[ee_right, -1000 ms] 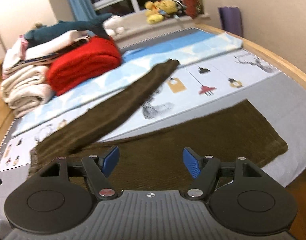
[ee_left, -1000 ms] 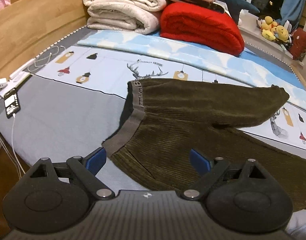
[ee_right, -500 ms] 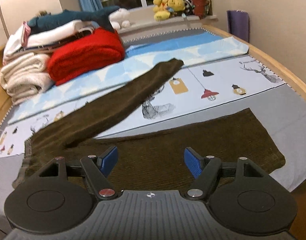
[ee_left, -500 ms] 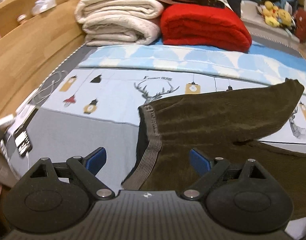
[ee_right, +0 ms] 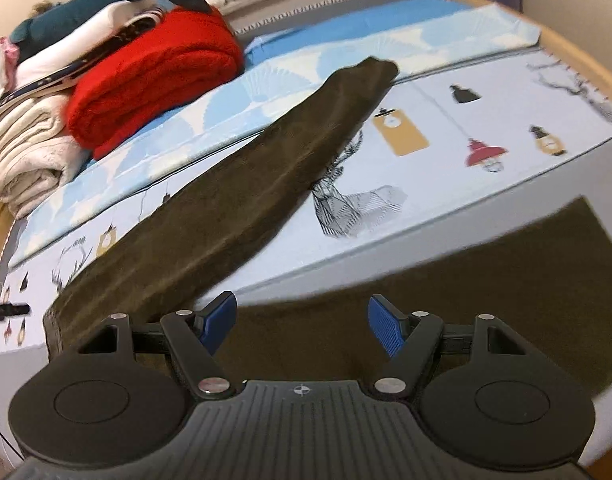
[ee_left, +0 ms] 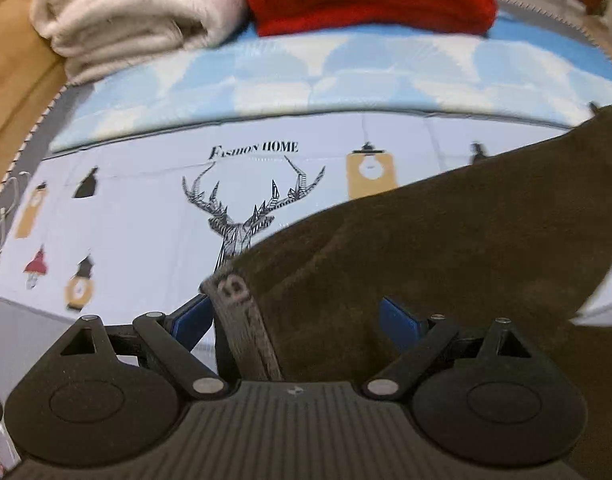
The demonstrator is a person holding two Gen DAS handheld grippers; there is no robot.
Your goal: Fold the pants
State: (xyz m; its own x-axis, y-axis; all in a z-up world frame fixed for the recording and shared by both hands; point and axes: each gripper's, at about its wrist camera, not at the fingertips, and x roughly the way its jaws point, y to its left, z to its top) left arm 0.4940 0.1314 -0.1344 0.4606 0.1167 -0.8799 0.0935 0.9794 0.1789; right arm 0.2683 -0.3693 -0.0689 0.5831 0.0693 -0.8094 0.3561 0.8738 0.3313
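Note:
Dark olive corduroy pants [ee_left: 425, 248] lie spread on the bed, legs apart. In the left wrist view my left gripper [ee_left: 294, 316] is open, low over the far corner of the grey waistband [ee_left: 242, 312], which lies between its blue pads. In the right wrist view one leg [ee_right: 266, 184] runs diagonally toward the far side and the other leg [ee_right: 485, 292] lies along the near edge. My right gripper [ee_right: 302, 320] is open, just above the near leg close to the crotch.
A printed bedsheet [ee_left: 146, 208] covers the bed. A red folded blanket [ee_right: 154, 76] and cream folded blankets [ee_left: 126, 16] are stacked at the far side. The wooden bed frame [ee_right: 577, 60] curves along the right. Cables [ee_left: 2, 208] lie at the left edge.
My left gripper has moved forward and down to the far waistband corner, which now lies between its pads. My right gripper has moved forward and lower over the near leg.

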